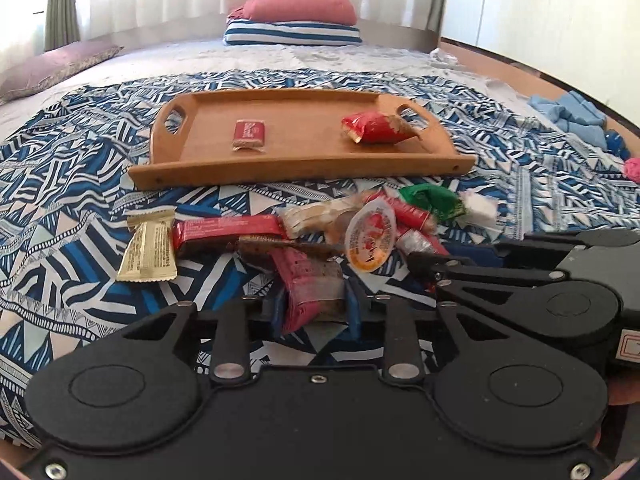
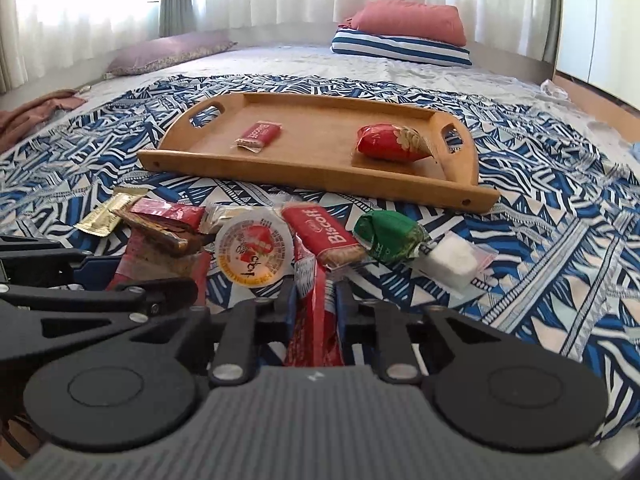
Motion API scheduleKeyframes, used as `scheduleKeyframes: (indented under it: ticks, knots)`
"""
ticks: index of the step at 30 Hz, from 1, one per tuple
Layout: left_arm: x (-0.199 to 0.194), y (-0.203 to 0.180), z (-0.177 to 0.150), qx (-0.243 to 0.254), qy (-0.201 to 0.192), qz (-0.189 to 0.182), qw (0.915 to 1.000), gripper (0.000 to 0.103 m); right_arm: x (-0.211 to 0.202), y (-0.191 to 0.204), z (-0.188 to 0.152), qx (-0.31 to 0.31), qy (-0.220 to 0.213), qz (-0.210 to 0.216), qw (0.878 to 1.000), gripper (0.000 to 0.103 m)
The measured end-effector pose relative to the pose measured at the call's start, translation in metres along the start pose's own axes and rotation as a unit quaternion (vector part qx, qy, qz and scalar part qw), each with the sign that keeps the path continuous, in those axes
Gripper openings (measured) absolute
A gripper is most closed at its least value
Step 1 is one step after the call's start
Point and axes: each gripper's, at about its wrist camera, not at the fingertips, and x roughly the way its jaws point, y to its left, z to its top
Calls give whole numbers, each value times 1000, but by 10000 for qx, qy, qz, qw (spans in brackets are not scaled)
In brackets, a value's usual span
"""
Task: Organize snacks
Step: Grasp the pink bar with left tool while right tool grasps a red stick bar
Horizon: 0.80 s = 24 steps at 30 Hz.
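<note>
A wooden tray (image 1: 300, 170) (image 2: 300, 178) lies on the patterned bedspread and holds a small red Biscoff packet (image 1: 250, 134) (image 2: 259, 136) and a red bag (image 1: 378, 127) (image 2: 390, 142). In front of it is a pile of snacks: a gold sachet (image 1: 148, 250), a round sauce cup (image 1: 370, 242) (image 2: 254, 256), a Biscoff packet (image 2: 324, 234), a green packet (image 2: 388, 236) and a white packet (image 2: 452, 260). My left gripper (image 1: 314, 308) is shut on a pinkish-red bar wrapper (image 1: 312, 284) at the pile's near edge. My right gripper (image 2: 316, 312) is shut on a red snack packet (image 2: 314, 332).
The two grippers sit side by side, almost touching, at the near edge of the pile. Striped and red pillows (image 1: 294, 20) lie at the head of the bed, a purple pillow (image 2: 168, 50) to the left. Blue cloth (image 1: 572, 116) is bunched at the right edge.
</note>
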Motion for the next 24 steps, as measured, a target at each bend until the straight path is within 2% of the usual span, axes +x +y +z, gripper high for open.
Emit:
scheduleKeyframes:
  ticks: [6, 17, 24]
  knots:
    - [-15, -6, 5, 54, -102, -169, 9998, 20, -14, -4, -1, 167, 3, 91, 9998, 21]
    - [-25, -13, 11, 110, -254, -214, 9994, 20, -36, -12, 16, 373, -395, 103, 9985, 20]
    - [-36, -13, 22, 120, -487, -231, 9985, 20, -41, -15, 20, 485, -489, 88, 9976, 17]
